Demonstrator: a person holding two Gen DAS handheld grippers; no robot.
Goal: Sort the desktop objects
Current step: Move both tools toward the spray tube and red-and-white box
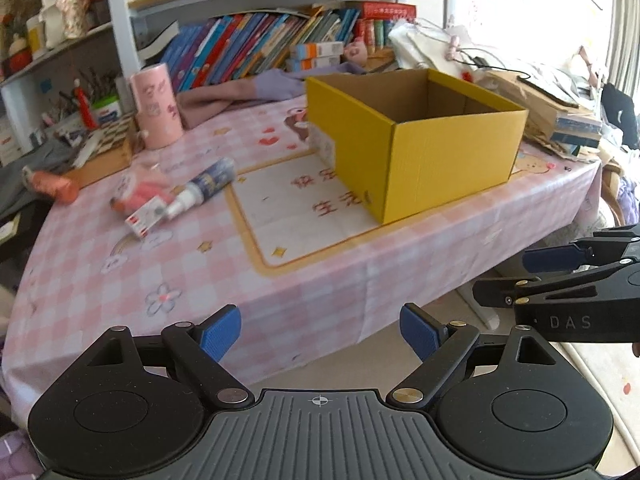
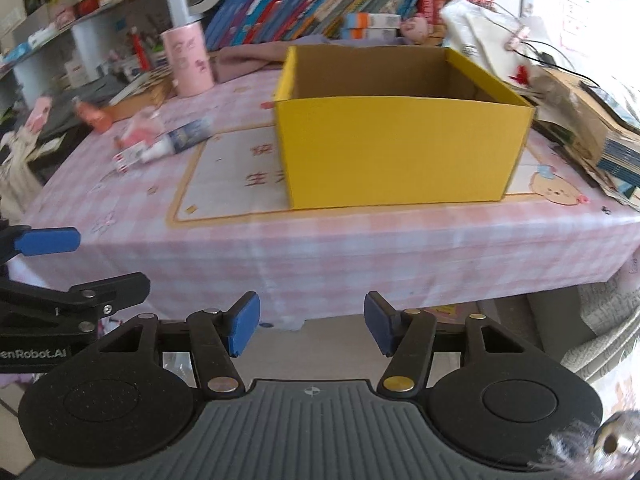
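Observation:
An open yellow cardboard box point(image 1: 416, 140) stands on the pink checked tablecloth point(image 1: 200, 272); it also shows in the right wrist view point(image 2: 400, 148). Left of it lie a dark spray bottle point(image 1: 204, 186), a small red-and-white carton point(image 1: 144, 218) and a pink packet point(image 1: 142, 190); the bottle point(image 2: 180, 140) and carton point(image 2: 128, 158) show in the right wrist view too. My left gripper point(image 1: 320, 334) is open and empty, off the table's front edge. My right gripper point(image 2: 312, 330) is open and empty, below the front edge, facing the box. Each gripper shows at the other view's side.
A pink cylinder cup point(image 1: 156, 106) stands at the back left. An orange toy point(image 1: 52, 186) lies at the far left. Books point(image 1: 256, 46) line the shelf behind. Paper bags and stacked books point(image 1: 560, 116) crowd the right of the box.

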